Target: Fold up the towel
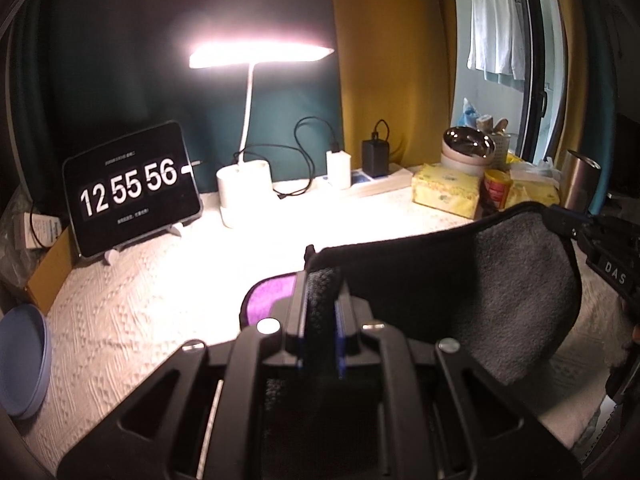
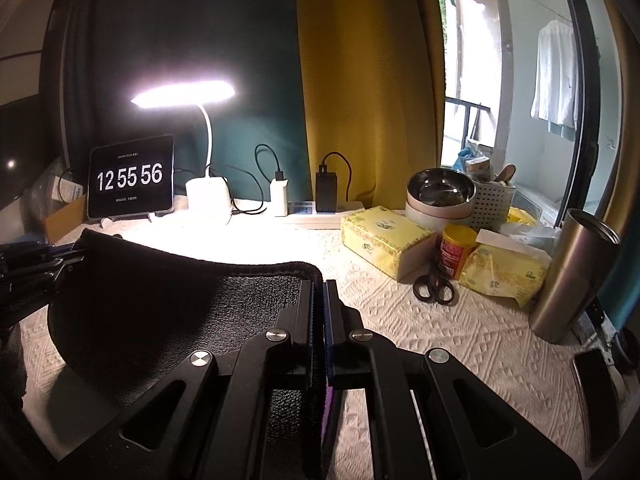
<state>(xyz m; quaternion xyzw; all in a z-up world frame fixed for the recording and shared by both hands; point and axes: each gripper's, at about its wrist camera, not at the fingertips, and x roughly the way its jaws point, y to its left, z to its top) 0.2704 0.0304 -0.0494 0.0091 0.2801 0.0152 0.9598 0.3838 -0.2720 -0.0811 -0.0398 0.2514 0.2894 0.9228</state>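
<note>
While the towel (image 1: 460, 292) hangs in the air between the two tools, each claw is clenched on one top corner of it. The left claw (image 1: 322, 312) pinches a thick bunch of the dark cloth between its blue pads, and the right claw (image 2: 319, 320) grips the opposite corner, where the cloth edge passes straight between its fingers. I judge that they hold it like this so that the top edge stays stretched and the cloth can be laid down flat or brought over in one fold.

The towel is black or dark grey on the side seen here, and a purple side (image 1: 272, 296) shows near the left claw. Its upper edge runs from one claw to the other in a soft curve, and the body of the cloth drops below them toward the desk (image 2: 460, 328), which has a white patterned cover. If its lower part touches the desk, I cannot tell.

The scissors (image 2: 434, 288), the tissue packs (image 2: 384, 240) and the steel cup (image 2: 568, 276) stand to the right side, well apart from the towel. The lamp (image 1: 256, 56) and the clock tablet (image 1: 132, 188) are at the back.
</note>
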